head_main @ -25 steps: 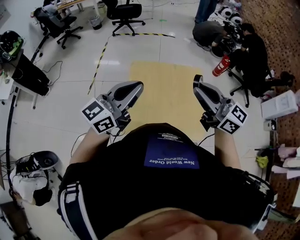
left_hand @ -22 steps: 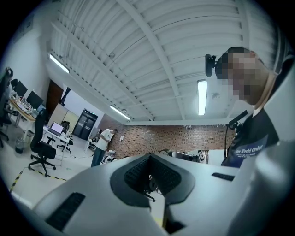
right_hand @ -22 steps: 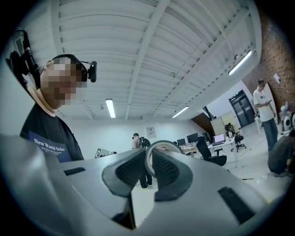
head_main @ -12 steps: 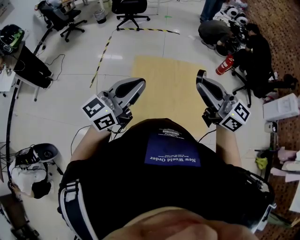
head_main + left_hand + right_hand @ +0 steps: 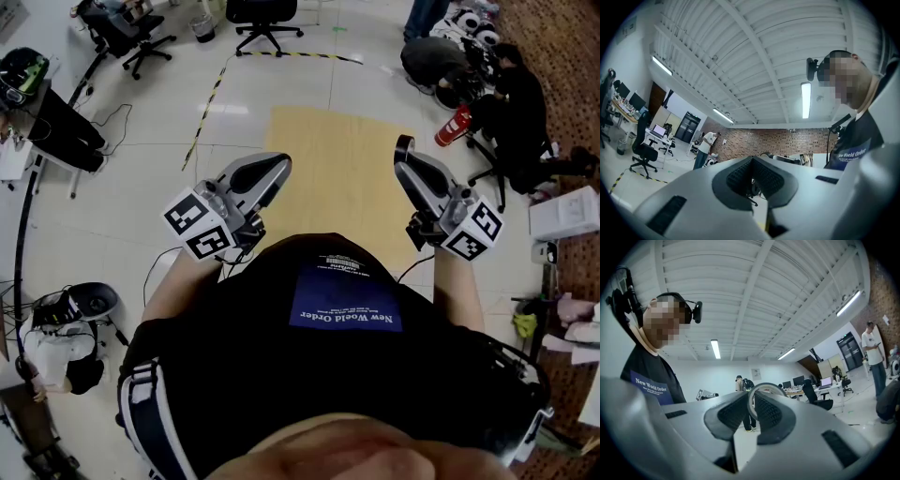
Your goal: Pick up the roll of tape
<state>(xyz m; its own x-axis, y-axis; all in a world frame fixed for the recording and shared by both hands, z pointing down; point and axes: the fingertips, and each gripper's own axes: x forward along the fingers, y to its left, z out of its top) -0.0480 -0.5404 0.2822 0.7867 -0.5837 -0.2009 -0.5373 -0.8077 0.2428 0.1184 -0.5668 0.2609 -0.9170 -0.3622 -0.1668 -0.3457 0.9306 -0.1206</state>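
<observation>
One roll of tape (image 5: 766, 385) clamped in right gripper (image 5: 751, 398) fingers (image 5: 769, 411) | left gripper (image 5: 752, 159) fingers together, empty | advise firm, even squeeze, wrist steady

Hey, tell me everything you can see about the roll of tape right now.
The roll of tape is a thin ring, greyish along its rim in the right gripper view and dark in the head view. It stands on edge, its wall pinched between the ribbed pads of the right claw, which holds it up in the air. Part of the ring sticks out past the claw's tips. Nothing else touches it.
</observation>
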